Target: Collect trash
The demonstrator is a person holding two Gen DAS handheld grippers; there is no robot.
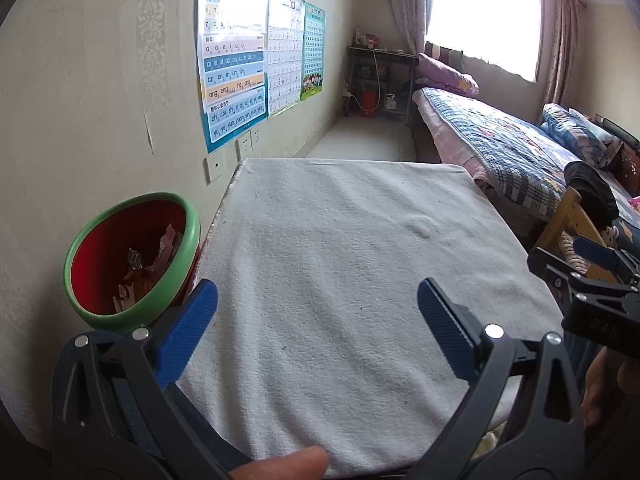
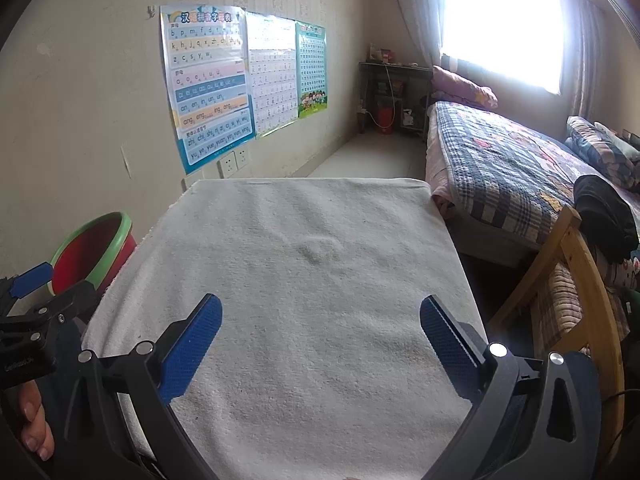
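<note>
A red bin with a green rim (image 1: 120, 320) stands left of the table, against the wall. Crumpled wrappers (image 1: 142, 268) lie inside it. The bin also shows in the right wrist view (image 2: 100, 236). My left gripper (image 1: 318, 296) is open and empty above the white cloth-covered table (image 1: 340, 248), its left finger close to the bin's rim. My right gripper (image 2: 320, 308) is open and empty above the same table (image 2: 312, 264). I see no trash on the cloth. Each gripper shows at the edge of the other's view.
A wall with posters (image 1: 232, 72) runs along the left. A bed with a plaid quilt (image 1: 508, 148) lies to the right. A wooden chair (image 2: 580, 280) with dark clothing stands beside the table's right edge. A dark shelf (image 1: 376, 80) stands far back.
</note>
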